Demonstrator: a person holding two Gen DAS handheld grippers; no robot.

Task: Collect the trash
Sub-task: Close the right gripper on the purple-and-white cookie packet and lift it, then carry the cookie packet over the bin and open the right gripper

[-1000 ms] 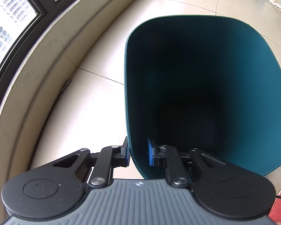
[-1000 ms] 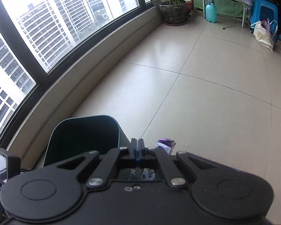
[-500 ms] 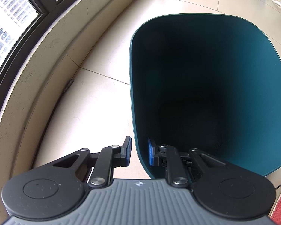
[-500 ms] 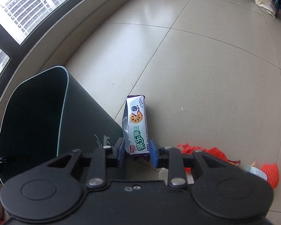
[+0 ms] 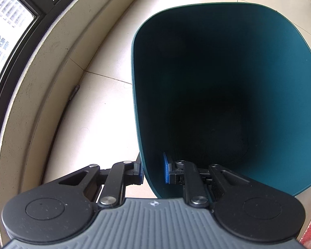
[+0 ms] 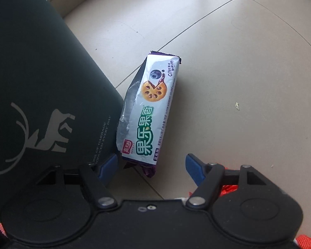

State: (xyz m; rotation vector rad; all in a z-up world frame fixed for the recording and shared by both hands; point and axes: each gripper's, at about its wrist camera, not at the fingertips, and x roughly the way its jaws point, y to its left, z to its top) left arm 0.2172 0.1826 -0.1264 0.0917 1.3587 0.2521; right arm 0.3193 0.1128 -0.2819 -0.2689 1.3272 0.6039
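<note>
A dark teal trash bin fills the left wrist view, its inside dark. My left gripper straddles the bin's near wall, one finger outside and one inside, with small gaps to the wall. In the right wrist view the bin's outer wall carries a grey deer print. A white and purple biscuit wrapper lies on the floor tiles against the bin's side. My right gripper is open wide just behind the wrapper's near end, touching nothing.
A curved beige wall ledge and dark window frame run along the left. Red netting trash shows behind my right fingers, with more at the bottom right corner. Beige floor tiles stretch to the right.
My right gripper went from shut, to holding the wrapper between its fingers, to open wide with the wrapper lying beside the bin. The right camera tilted down and closer. The left gripper barely moved.
</note>
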